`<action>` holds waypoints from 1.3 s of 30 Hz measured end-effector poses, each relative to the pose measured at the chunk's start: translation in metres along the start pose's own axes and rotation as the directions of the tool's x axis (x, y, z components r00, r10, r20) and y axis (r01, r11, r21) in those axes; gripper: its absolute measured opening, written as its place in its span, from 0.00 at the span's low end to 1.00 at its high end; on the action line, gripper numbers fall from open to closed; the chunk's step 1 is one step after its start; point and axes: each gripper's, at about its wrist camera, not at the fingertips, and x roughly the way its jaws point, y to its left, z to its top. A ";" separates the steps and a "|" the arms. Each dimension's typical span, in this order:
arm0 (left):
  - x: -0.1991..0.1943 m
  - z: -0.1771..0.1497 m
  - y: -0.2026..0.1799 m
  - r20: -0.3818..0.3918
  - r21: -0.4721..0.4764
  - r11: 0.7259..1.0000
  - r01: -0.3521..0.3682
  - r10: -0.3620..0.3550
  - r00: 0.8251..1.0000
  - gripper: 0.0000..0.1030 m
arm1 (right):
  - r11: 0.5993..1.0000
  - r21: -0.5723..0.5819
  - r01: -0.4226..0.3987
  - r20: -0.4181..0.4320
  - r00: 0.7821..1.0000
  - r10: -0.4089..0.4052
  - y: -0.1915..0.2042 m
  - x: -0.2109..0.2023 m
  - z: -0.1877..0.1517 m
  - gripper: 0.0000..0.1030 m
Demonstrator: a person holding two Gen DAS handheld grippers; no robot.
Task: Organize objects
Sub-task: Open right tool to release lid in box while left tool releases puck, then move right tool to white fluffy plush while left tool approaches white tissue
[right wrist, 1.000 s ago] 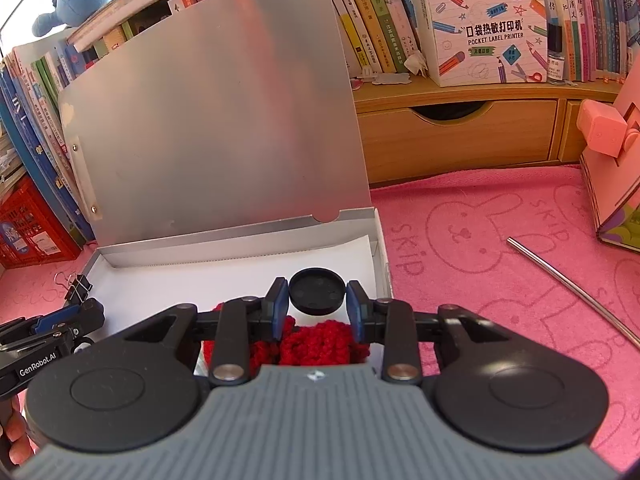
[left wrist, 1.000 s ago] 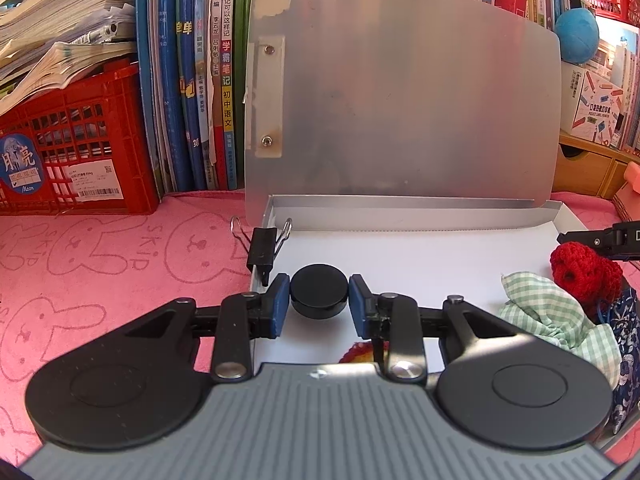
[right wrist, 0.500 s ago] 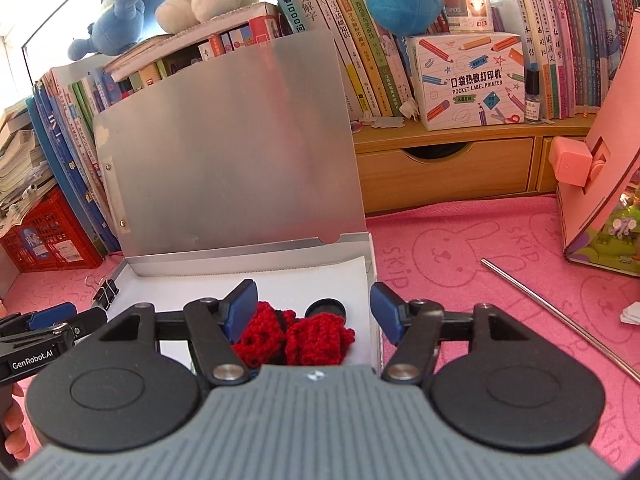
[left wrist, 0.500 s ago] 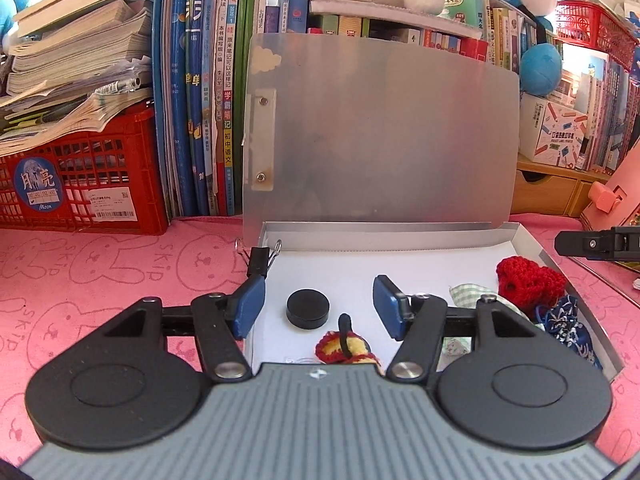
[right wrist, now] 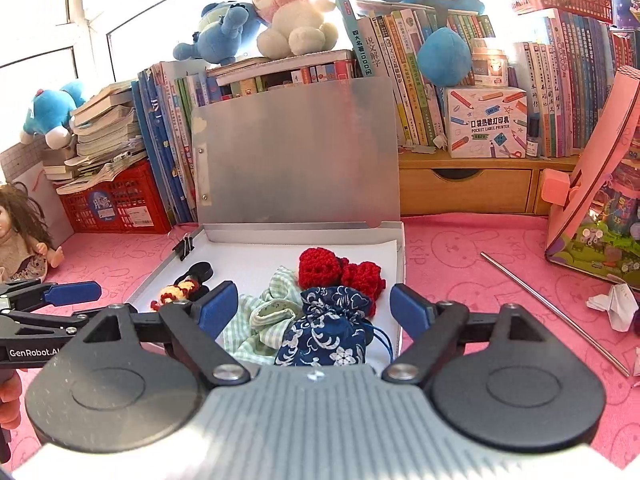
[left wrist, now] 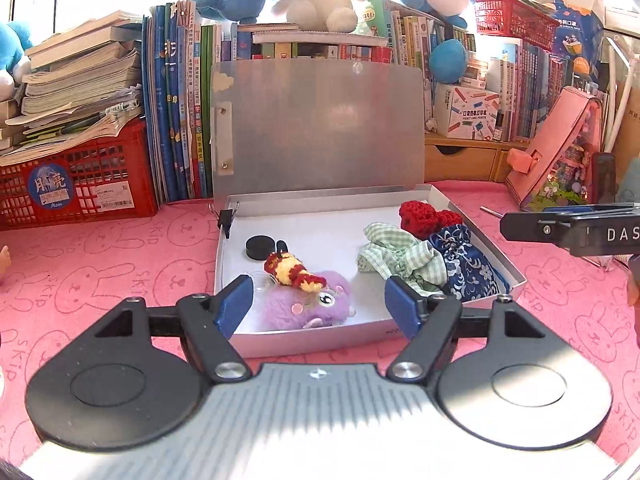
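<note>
An open grey box [left wrist: 496, 256] lies on the pink cloth, its lid [left wrist: 320, 128] upright. Inside lie a black round cap [left wrist: 260, 248], a red and yellow knitted piece [left wrist: 292, 272], a purple plush [left wrist: 308, 308], a green checked cloth [left wrist: 400, 256], a blue flowered pouch [left wrist: 460, 264] and a red crochet piece [left wrist: 424, 216]. My left gripper [left wrist: 320, 306] is open and empty, just before the box's near wall. My right gripper [right wrist: 314, 306] is open and empty, above the pouch [right wrist: 328, 328] and the checked cloth [right wrist: 264, 312]. The red crochet [right wrist: 340, 272] lies beyond it.
A black binder clip [left wrist: 226, 218] sits on the box's left rim. A red crate [left wrist: 80, 184] and books stand at the back left, wooden drawers [right wrist: 464, 192] at the back right. A metal rod [right wrist: 552, 312], crumpled paper [right wrist: 614, 306] and a pink toy house [right wrist: 592, 208] lie right. A doll [right wrist: 20, 232] sits left.
Both grippers let go of a black cap each, opened wide and drew back and up from the box. More of the box's contents now show.
</note>
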 end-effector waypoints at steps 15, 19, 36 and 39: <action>-0.081 -0.085 -0.040 -0.023 0.007 0.996 0.091 -0.091 0.996 0.83 | 0.987 -0.148 -0.060 -0.031 0.998 0.056 0.034 -0.049 -0.069 0.98; -0.096 -0.101 -0.048 -0.030 0.006 0.995 0.097 -0.097 0.995 0.84 | 0.985 -0.156 -0.069 -0.052 0.997 0.062 0.036 -0.052 -0.081 0.98; -0.107 -0.147 -0.069 -0.102 -0.056 0.991 0.125 -0.130 0.986 0.84 | 0.984 -0.152 -0.097 -0.087 0.993 0.084 0.042 -0.054 -0.103 1.00; -0.106 -0.151 -0.073 -0.102 -0.044 0.993 0.108 -0.112 0.989 0.84 | 0.983 -0.154 -0.100 -0.093 0.992 0.086 0.044 -0.054 -0.105 1.00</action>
